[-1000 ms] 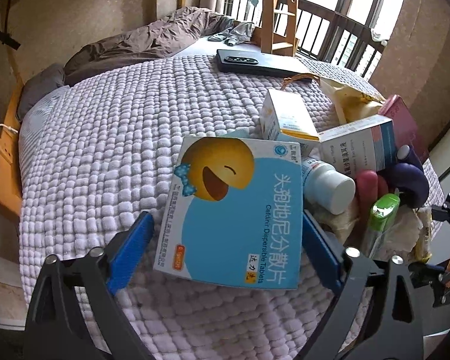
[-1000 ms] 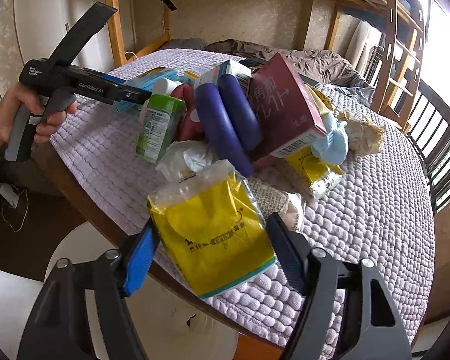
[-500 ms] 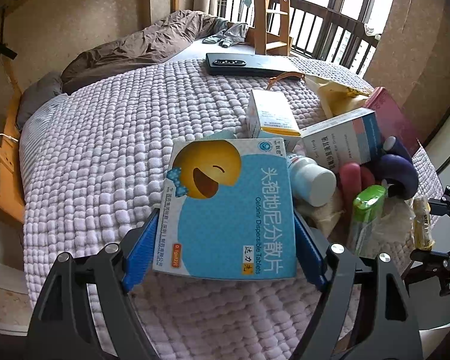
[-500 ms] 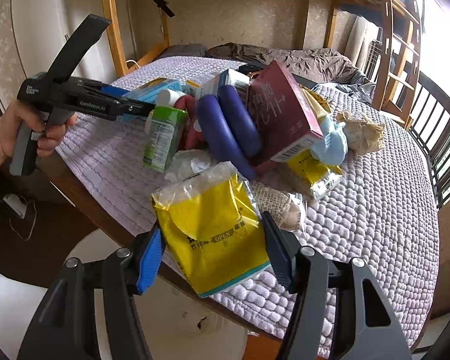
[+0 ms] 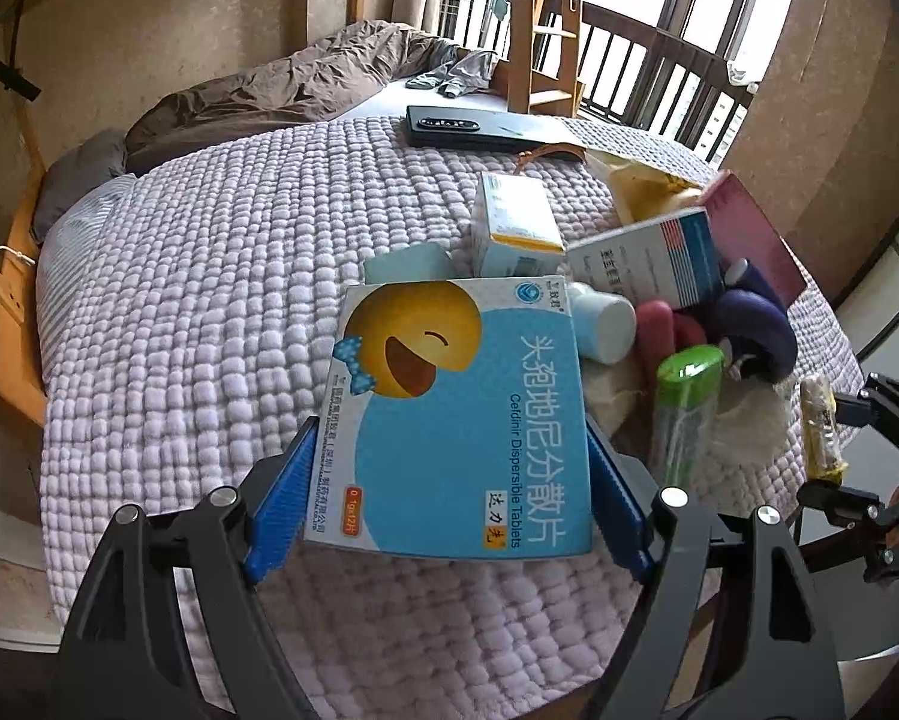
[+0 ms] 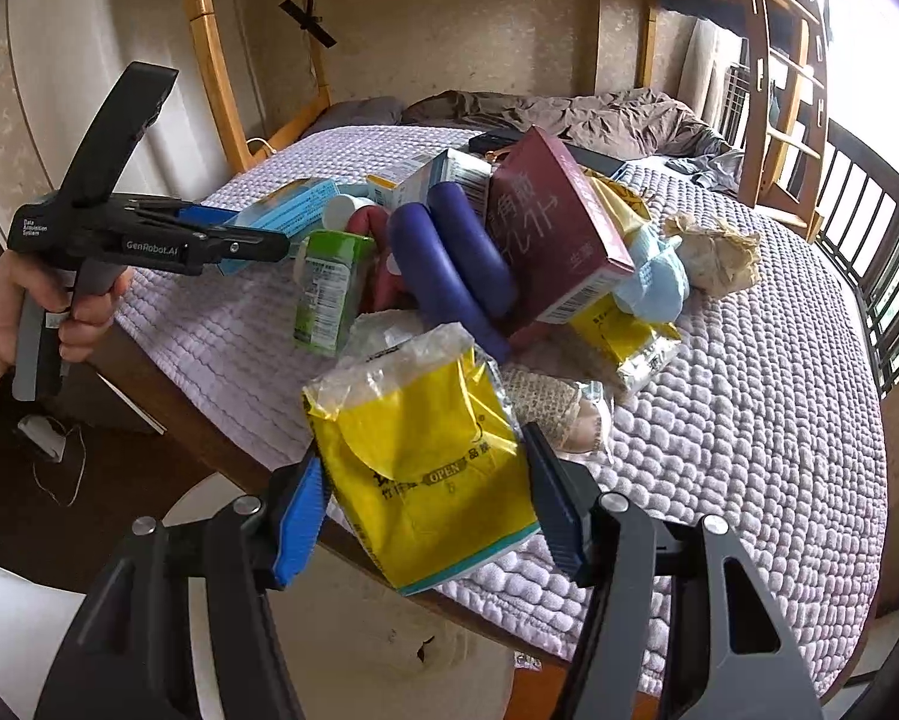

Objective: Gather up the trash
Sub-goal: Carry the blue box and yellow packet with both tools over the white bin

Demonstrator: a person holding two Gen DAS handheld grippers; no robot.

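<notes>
My left gripper (image 5: pixel 449 450) is shut on a blue medicine box (image 5: pixel 467 408) with a yellow laughing face; both blue pads press its long sides. The box hangs tilted just above the lilac bedspread (image 5: pixel 209 312). In the right wrist view, my right gripper (image 6: pixel 425 462) is shut on a yellow plastic packet (image 6: pixel 419 438) at the bed's near edge, one pad on each side. That view also shows the left gripper (image 6: pixel 233 240) in a person's hand (image 6: pixel 29 306), with the blue box (image 6: pixel 287 213) in it.
A trash pile lies between the grippers: a green bottle (image 6: pixel 329 294), purple tubes (image 6: pixel 449 264), a maroon box (image 6: pixel 557 228), a white bottle (image 5: pixel 605 324), small medicine boxes (image 5: pixel 515 228) and crumpled paper (image 6: pixel 713 252). Farther back are a dark flat device (image 5: pixel 473 126), a brown duvet (image 5: pixel 281 90) and a wooden ladder (image 5: pixel 545 18).
Both pairs of jaws have narrowed from wide of their objects until the pads touch: left on the blue box, right on the yellow packet. The left gripper with its box has drawn back slightly.
</notes>
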